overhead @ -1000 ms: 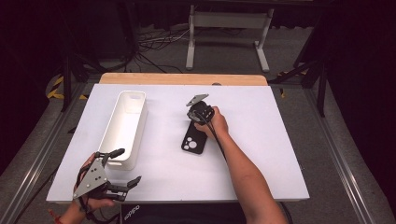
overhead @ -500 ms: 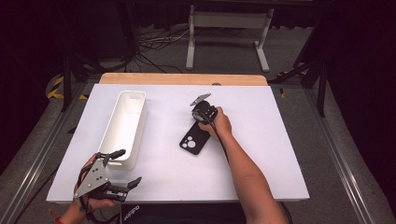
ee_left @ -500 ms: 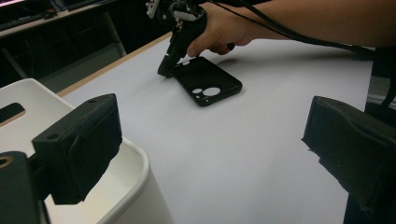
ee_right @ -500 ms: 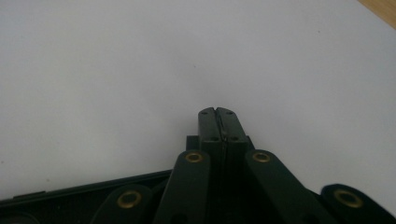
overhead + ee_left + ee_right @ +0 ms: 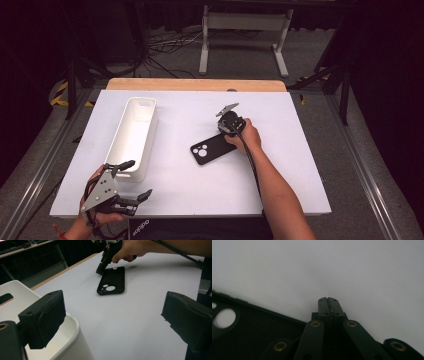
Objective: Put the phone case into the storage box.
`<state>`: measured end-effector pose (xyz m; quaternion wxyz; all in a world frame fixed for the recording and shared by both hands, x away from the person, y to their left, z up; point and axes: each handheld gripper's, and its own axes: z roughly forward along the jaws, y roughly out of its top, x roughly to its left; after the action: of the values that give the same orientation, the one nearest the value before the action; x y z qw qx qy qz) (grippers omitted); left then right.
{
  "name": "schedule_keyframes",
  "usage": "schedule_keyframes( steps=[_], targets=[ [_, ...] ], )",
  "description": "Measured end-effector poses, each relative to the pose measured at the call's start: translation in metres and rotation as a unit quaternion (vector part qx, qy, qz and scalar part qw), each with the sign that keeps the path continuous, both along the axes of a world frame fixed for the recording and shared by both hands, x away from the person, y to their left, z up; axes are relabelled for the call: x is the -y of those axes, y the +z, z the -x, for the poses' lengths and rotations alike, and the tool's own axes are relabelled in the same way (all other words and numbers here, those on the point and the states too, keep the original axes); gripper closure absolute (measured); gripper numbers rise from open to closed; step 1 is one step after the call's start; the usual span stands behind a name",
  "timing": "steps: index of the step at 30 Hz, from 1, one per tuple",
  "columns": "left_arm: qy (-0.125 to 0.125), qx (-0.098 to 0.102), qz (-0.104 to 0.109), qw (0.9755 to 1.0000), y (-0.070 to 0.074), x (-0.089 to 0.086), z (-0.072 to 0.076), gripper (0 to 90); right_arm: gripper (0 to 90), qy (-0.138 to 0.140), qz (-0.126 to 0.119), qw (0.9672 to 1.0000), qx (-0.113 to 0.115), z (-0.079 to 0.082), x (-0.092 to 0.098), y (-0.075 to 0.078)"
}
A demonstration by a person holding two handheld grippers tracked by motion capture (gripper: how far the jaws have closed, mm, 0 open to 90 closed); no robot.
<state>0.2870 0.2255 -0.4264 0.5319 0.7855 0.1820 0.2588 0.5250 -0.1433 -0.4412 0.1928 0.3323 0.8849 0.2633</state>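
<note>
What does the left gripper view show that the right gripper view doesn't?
Left gripper view alone: the white bin under its wide-open left tool, the person's hand holding the right tool at the phone case's far end, and the table's wooden edge.
Right gripper view alone: the right tool up close, its jaws shut together with nothing between them, tips beside the case's edge.
Both: the black phone case with its camera holes and the white tabletop.

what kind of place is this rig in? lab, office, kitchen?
Most likely a lab or recording studio, not a home. A white table stands on a grey floor before dark surroundings, with loose cables and a metal stand behind it. On it lie just a black phone case and a white bin.
</note>
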Motion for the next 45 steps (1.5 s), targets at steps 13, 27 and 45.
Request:
schedule_keyframes(
  steps=[13,27,45],
  targets=[
    [0.003,0.008,-0.007,0.9999,0.001,0.000,0.003,6.1,90.0,0.010,-0.014,0.9998,-0.005,0.039,0.030,-0.001],
    [0.008,0.011,-0.006,0.9999,0.003,-0.001,0.004,6.2,90.0,0.039,-0.024,0.9989,-0.012,0.088,0.037,-0.003],
    [0.012,0.006,-0.002,0.9999,0.005,-0.001,-0.002,6.1,90.0,0.079,-0.040,0.9961,-0.006,0.136,0.031,-0.006]
  ],
)
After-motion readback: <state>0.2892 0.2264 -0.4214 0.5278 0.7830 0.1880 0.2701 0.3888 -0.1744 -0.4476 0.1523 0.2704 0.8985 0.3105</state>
